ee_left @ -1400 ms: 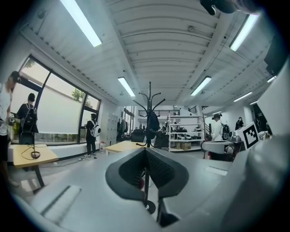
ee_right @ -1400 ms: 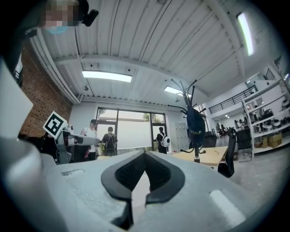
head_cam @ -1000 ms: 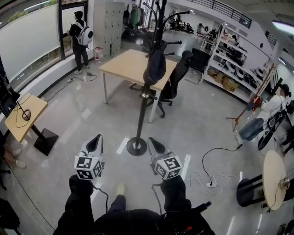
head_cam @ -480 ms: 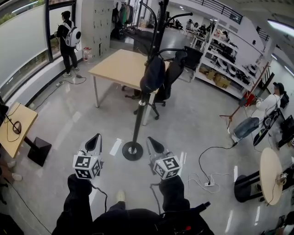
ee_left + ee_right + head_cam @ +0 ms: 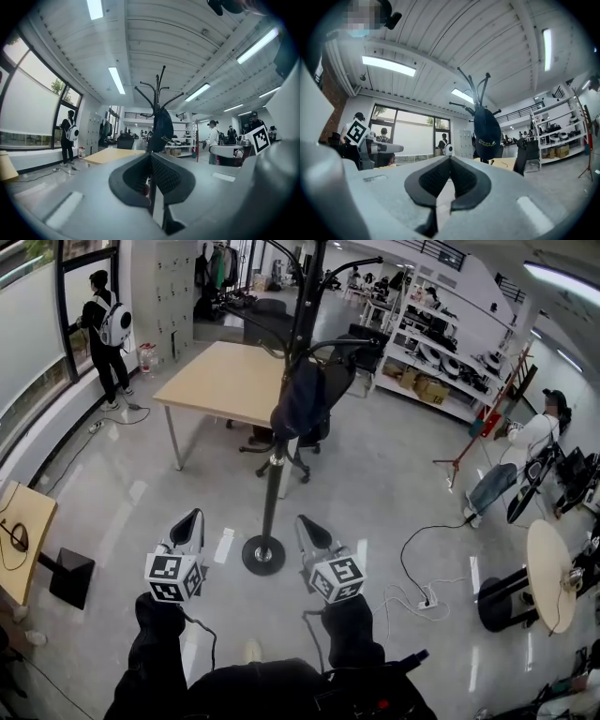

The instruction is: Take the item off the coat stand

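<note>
Dark cap hangs on the coat stand; left gripper and right gripper both pinched closed, empty.

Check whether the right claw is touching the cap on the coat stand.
Apart. The head view shows the right claw low near the base of the coat stand, with the cap hanging well above it on the pole.

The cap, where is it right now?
Head view, centre: the cap hangs partway up the coat stand, with the wooden table behind it to the left.
</note>
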A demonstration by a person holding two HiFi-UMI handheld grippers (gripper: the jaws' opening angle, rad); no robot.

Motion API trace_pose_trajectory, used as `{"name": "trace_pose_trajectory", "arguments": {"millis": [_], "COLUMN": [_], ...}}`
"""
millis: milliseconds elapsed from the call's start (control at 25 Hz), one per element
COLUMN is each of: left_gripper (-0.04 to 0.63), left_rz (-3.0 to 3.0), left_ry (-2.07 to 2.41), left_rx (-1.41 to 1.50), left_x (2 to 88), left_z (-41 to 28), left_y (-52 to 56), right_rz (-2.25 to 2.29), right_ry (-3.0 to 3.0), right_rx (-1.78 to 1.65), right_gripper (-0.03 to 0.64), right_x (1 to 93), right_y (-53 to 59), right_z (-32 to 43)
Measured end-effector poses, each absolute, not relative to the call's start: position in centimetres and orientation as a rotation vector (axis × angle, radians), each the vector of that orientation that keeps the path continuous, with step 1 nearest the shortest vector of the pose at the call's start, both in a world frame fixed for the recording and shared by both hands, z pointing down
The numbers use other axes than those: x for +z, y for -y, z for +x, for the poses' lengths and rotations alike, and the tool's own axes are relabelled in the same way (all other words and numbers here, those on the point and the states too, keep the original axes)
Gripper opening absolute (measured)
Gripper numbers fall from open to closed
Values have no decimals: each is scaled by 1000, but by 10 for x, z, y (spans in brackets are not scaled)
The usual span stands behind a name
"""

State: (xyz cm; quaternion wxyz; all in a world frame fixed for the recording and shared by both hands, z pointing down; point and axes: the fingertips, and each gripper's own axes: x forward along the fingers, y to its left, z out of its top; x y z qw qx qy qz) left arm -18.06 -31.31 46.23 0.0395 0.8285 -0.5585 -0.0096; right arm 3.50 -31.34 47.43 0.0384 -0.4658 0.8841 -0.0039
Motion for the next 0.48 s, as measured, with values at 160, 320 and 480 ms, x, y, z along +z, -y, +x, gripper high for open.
{"name": "trace_pose_trajectory", "arguments": {"millis": [160, 320, 480], "left_gripper": [3, 3, 3], "left_rz": [2571, 2585, 2592], "left_ry": [1660, 1624, 1602], "left_rx": [-34, -34, -36], "left_x": [463, 468, 471], "left_z": [-178, -173, -169], "left_y": [334, 350, 366], "right_rz": [-1477, -1513, -1545], "right_ry": [-2691, -2673, -2654], "right_rx": [-15, -9, -4], "right_gripper": [2, 2, 2], "right_x": [476, 477, 477], "right_y": [326, 338, 352], "right_z": [35, 40, 47]}}
